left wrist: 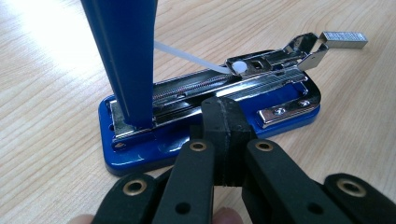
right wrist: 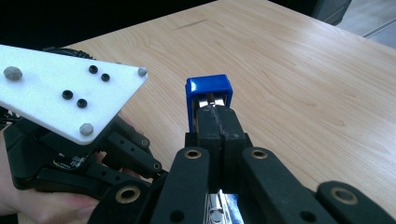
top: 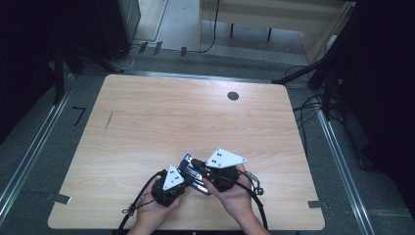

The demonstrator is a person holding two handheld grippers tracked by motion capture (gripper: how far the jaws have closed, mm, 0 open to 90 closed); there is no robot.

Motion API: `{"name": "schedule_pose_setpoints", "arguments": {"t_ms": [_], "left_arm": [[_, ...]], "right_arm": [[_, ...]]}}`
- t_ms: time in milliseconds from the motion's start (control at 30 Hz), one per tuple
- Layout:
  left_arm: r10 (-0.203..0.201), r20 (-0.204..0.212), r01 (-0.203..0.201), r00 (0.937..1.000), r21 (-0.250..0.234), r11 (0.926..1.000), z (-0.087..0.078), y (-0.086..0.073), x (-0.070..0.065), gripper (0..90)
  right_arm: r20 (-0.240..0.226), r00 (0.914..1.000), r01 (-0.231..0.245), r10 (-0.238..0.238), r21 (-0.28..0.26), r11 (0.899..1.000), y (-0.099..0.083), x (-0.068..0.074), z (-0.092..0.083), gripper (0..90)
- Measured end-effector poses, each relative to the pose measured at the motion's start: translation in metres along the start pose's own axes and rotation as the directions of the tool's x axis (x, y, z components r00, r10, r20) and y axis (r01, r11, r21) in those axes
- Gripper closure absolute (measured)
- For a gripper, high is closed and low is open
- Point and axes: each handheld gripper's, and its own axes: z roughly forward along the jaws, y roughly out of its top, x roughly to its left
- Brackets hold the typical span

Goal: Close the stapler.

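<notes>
The blue metal stapler (left wrist: 210, 121), lid swung open, lay on the light wooden surface (top: 195, 117). The left gripper (left wrist: 223, 122) fingers were clenched at its base. The right gripper (right wrist: 217, 122) fingers were clenched against the raised blue lid (right wrist: 208, 88). The left gripper view showed a loose staple strip (left wrist: 344, 39).

Blue stapler (top: 192, 172) largely hidden between grippers, perhaps open; lid (left wrist: 128, 56) top cropped.

Both grippers, left gripper (top: 182, 182) and right gripper (top: 201, 169), meet at a blue stapler (top: 192, 175).
</notes>
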Motion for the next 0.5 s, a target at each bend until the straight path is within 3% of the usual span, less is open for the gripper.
{"name": "schedule_pose_setpoints", "arguments": {"t_ms": [500], "left_arm": [[0.006,-0.004,-0.006,1.0,-0.001,1.0,0.0001,0.0,-0.0006,90.0]], "right_arm": [[-0.003,0.9999,0.015,-0.014,0.003,1.0,0.0075,0.001,0.0082,90.0]]}}
